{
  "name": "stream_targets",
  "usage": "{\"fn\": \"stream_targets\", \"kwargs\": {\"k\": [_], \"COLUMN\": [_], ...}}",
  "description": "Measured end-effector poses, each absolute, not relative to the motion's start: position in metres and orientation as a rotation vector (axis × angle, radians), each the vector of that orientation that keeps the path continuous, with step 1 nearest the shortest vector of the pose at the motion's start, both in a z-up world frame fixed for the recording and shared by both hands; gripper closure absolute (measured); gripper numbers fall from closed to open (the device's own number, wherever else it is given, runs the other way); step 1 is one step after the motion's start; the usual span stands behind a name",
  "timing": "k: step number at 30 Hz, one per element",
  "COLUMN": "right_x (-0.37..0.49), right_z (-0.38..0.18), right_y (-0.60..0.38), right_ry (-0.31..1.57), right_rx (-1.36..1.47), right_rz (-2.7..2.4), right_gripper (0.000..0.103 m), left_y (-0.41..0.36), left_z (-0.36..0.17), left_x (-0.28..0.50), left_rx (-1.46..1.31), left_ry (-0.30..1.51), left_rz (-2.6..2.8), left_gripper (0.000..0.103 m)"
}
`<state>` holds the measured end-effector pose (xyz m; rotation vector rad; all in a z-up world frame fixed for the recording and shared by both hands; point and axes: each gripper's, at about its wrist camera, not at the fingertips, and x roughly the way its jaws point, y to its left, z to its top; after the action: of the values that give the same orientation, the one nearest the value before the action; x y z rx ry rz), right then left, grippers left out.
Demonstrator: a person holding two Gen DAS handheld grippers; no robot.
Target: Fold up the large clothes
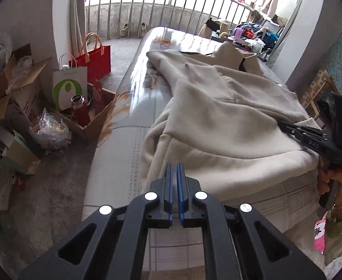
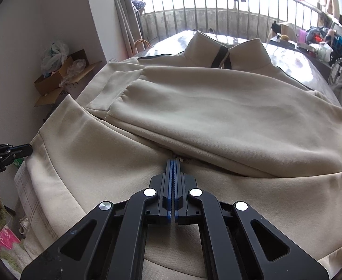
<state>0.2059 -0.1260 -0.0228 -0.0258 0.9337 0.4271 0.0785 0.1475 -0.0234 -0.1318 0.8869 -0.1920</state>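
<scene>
left wrist view: left hand-held gripper (image 1: 176, 166) clenched, nothing between the pads, at the beige jacket's (image 1: 217, 116) hem edge; jacket lies on the bed (image 1: 133, 116), spreading toward 1 o'clock. right wrist view: right hand-held gripper (image 2: 173, 163) clenched, tips at the zipper seam, grasp uncertain. judgement: pinch the hem fully before folding toward 12 o'clock.

A large cream fleece zip-collar jacket (image 2: 217, 116) lies spread on the patterned mattress (image 1: 124, 140), collar toward the metal-barred balcony railing (image 2: 217, 7) behind. In the left wrist view, the floor left of the mattress holds open brown cardboard boxes (image 1: 12, 93), a white paper bag with a green ring (image 1: 69, 88) and, behind it, a red tote bag (image 1: 98, 60). The black right gripper (image 2: 173, 163) rests on the jacket's near half; the black left gripper (image 1: 176, 166) sits at its left edge.
</scene>
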Motion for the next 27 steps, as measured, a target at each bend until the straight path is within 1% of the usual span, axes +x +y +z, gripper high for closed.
{"fn": "stream_targets", "kwargs": {"k": [1,2,6,8,12,15,19,22,24,25,26,27], "right_x": [0.205,0.202,0.169,0.148,0.125,0.126,0.124,0.122,0.127,0.129,0.13,0.13], "right_z": [-0.02,-0.014,0.022,0.03,0.012,-0.014,-0.009,0.008,0.0,-0.009,-0.015,-0.015], "right_y": [-0.127,-0.128,-0.126,-0.119,-0.104,-0.104,-0.1,-0.116,-0.132,-0.139,-0.145,-0.15], "right_ry": [0.937,0.924,0.832,0.814,0.885,0.95,0.931,0.878,0.908,0.937,0.945,0.948], "right_rx": [-0.02,-0.014,-0.04,-0.082,-0.166,-0.139,-0.156,-0.152,-0.144,-0.129,-0.094,-0.058], "right_rz": [0.428,0.434,0.531,0.593,0.629,0.613,0.597,0.54,0.475,0.458,0.462,0.467], "right_gripper": [0.102,0.098,0.096,0.095,0.095,0.096,0.096,0.093,0.091,0.086,0.083,0.083], "left_y": [0.14,0.132,0.098,0.082,0.064,0.066,0.068,0.071,0.072,0.072,0.072,0.073], "left_z": [-0.018,-0.012,-0.008,-0.013,-0.03,-0.04,-0.04,-0.04,-0.04,-0.041,-0.041,-0.041], "left_x": [0.079,0.078,0.092,0.101,0.113,0.116,0.118,0.118,0.118,0.118,0.118,0.119], "left_rx": [-0.131,-0.126,-0.121,-0.113,-0.072,-0.082,-0.08,-0.084,-0.098,-0.105,-0.111,-0.117], "left_ry": [0.864,0.846,0.847,0.862,0.902,0.914,0.923,0.925,0.926,0.927,0.93,0.932], "left_rz": [-0.227,-0.256,-0.337,-0.366,-0.348,-0.339,-0.343,-0.343,-0.347,-0.348,-0.348,-0.35], "left_gripper": [0.098,0.098,0.098,0.098,0.098,0.098,0.098,0.098,0.098,0.098,0.098,0.098]}}
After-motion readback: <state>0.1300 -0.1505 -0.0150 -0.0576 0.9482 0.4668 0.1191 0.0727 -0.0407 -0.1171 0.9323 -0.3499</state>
